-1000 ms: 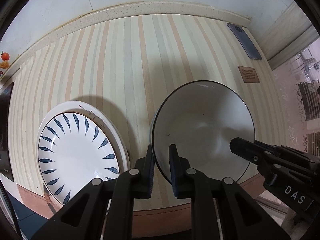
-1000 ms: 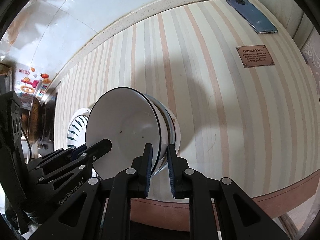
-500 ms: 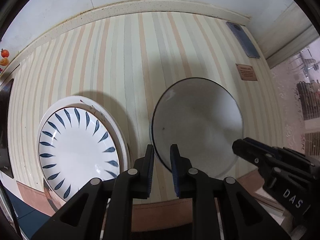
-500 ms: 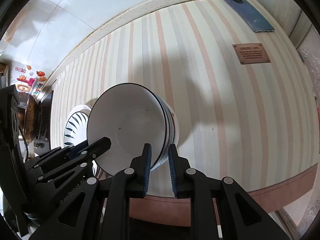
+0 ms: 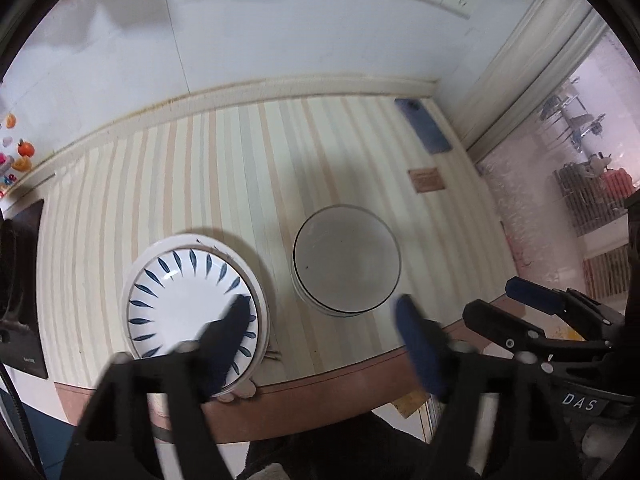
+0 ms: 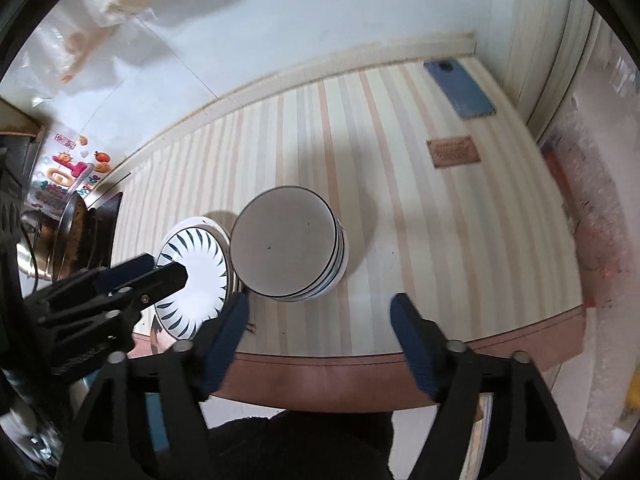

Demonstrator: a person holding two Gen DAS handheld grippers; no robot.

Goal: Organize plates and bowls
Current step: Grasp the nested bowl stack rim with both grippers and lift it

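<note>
A stack of white bowls with thin dark rims stands on the striped counter. Left of it lies a stack of white plates with blue leaf marks. My left gripper hangs above the counter's front edge, jaws opening, with nothing between them. My right gripper is also raised, its jaws opening wide and empty, the bowls beyond the fingertips. In the left wrist view the right gripper shows at the right edge; in the right wrist view the left gripper reaches over the plates.
A blue phone lies at the back right by the wall. A small brown plaque sits on the counter behind the bowls. A dark stove with a pan is at the far left. The brown front edge runs below.
Both grippers let go of the top bowl's rim, opened wide and rose away from the counter. The bowl now rests on the stack.
</note>
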